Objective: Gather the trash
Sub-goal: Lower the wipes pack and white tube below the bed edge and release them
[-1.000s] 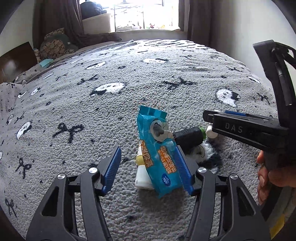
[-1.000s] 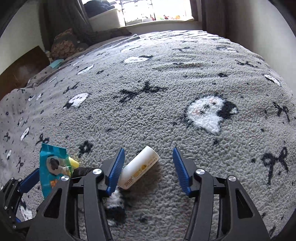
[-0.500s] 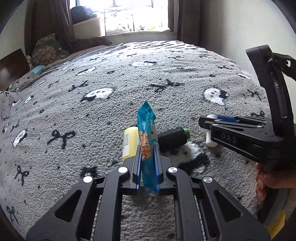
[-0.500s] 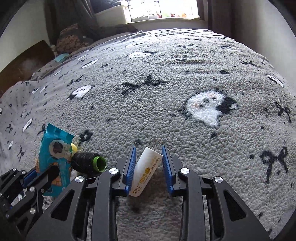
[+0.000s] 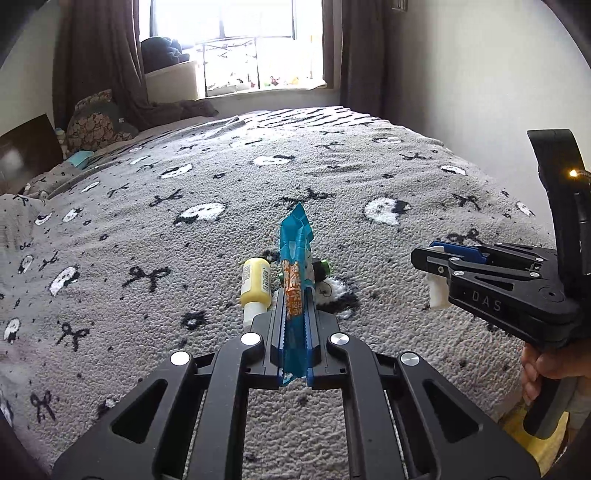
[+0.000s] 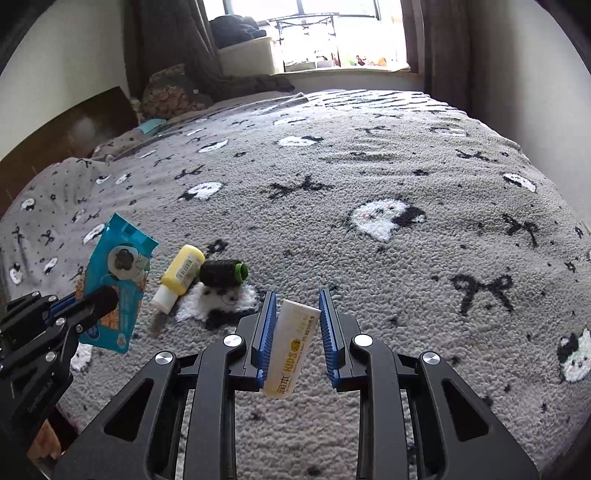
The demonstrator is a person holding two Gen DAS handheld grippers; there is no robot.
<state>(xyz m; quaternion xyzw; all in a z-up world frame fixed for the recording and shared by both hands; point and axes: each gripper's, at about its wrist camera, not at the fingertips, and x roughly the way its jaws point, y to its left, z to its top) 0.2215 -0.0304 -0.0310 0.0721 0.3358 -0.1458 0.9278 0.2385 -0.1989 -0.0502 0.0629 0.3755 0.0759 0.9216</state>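
Observation:
My left gripper is shut on a blue snack wrapper and holds it edge-on above the bed; it also shows in the right wrist view. My right gripper is shut on a white tube marked KIDS, lifted off the blanket; the tube also shows in the left wrist view. A yellow bottle with a white cap and a black spool with a green end lie on the blanket between the grippers.
The grey fleece blanket with black bows and white cats covers the whole bed. Pillows and a dark headboard are at the far left. A window with curtains is behind. A wall runs along the right.
Both grippers have risen from the blanket with their loads: the left with the blue wrapper, the right with the white tube. A second ago both were open around these items.

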